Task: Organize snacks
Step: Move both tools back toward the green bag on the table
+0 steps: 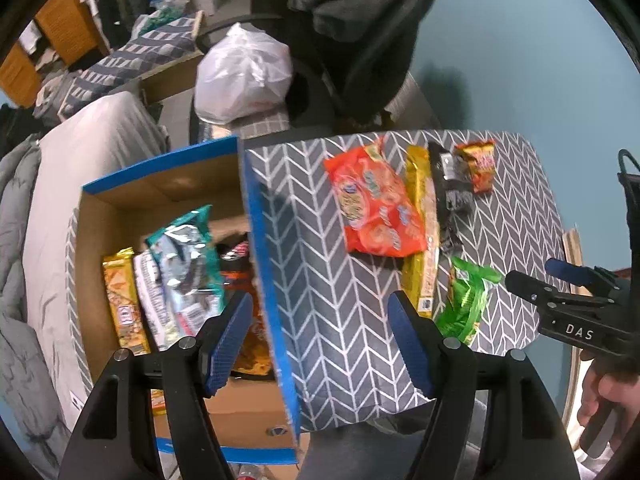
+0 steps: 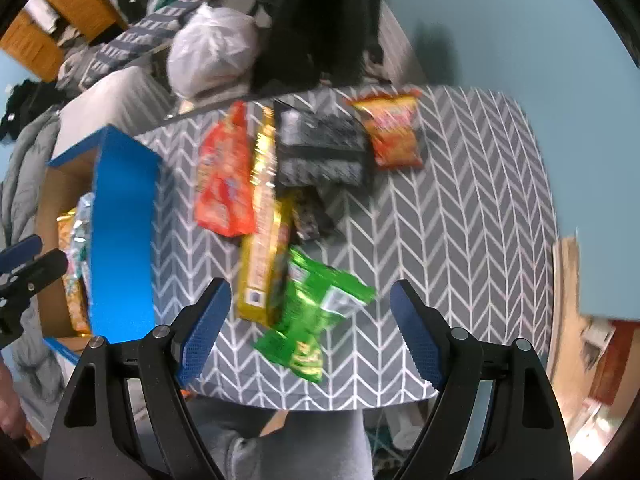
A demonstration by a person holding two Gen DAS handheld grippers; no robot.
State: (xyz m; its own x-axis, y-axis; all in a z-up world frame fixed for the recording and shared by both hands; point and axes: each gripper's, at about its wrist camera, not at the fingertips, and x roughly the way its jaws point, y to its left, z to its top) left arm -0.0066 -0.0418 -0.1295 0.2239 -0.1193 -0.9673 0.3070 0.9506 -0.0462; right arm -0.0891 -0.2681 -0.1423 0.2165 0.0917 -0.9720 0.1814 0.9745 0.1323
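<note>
Left wrist view has your left gripper [image 1: 320, 340] pointing steeply down with its blue pads spread wide and nothing between them; it hangs over the blue wall of the cardboard box [image 1: 264, 264], where box and table [image 1: 516, 216] meet. Inside the box you already have a yellow bar [image 1: 122, 300], a silver and teal bag [image 1: 188, 256] and other wrappers that are partly hidden. On the grey herringbone cloth of the table lie an orange biscuit pack [image 1: 374, 204], a long yellow pack [image 1: 422, 240] just beside it, a black packet [image 1: 450, 188], a small red-orange chip bag [image 1: 478, 164] and a green bag [image 1: 464, 300] nearest to you. Your right gripper [image 1: 532, 276] comes in from the right edge, held in your hand [image 1: 600, 404].

Right wrist view is blurred, yet your right gripper [image 2: 310, 332] is plainly spread too, empty, hanging above the green bag [image 2: 316, 316], which sits between the fingers in the picture without touching them. The long yellow pack [image 2: 262, 240] touches that bag, and the box [image 2: 124, 240] stands at the left
</note>
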